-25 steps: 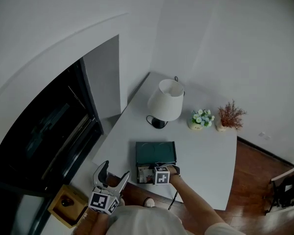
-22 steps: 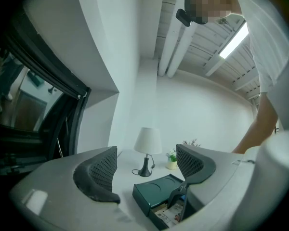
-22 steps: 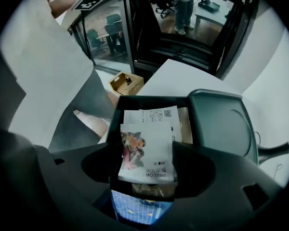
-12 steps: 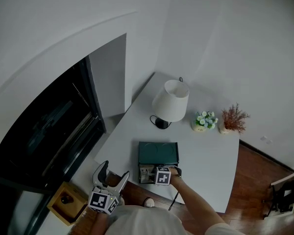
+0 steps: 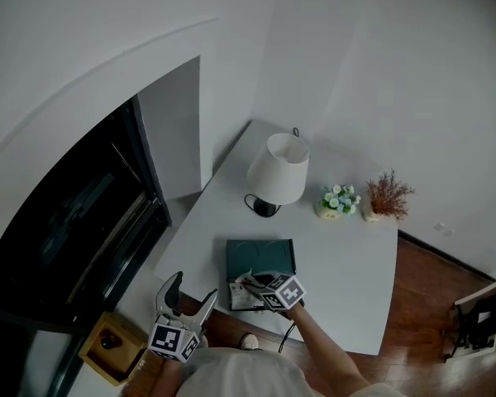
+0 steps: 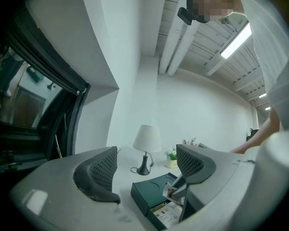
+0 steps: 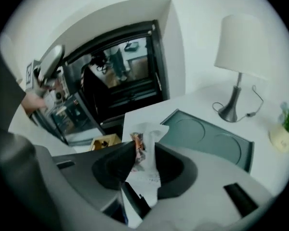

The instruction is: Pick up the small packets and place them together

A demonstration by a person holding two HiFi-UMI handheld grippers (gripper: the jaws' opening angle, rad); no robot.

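Note:
My right gripper (image 5: 250,281) hangs just above the open drawer (image 5: 245,298) of a dark green box (image 5: 262,258) at the table's near edge. Its jaws have just been closing and are shut on a small white packet (image 7: 144,150) with a printed end, which sticks up between the pads. From the left gripper view the same packet (image 6: 169,190) shows over the drawer (image 6: 169,216), where white packets lie. My left gripper (image 5: 190,294) is held level, off the table at the lower left. It is open and has nothing between its pads (image 6: 104,170).
A white-shaded lamp (image 5: 279,170) with a trailing cord stands behind the box. A small flower pot (image 5: 340,201) and a dried plant (image 5: 387,195) sit at the back right. A dark glass door (image 5: 74,222) is at the left, with a wooden box (image 5: 112,347) on the floor.
The right gripper has risen out of the drawer and rolled, now with a packet between its jaws. The left gripper has stayed where it was.

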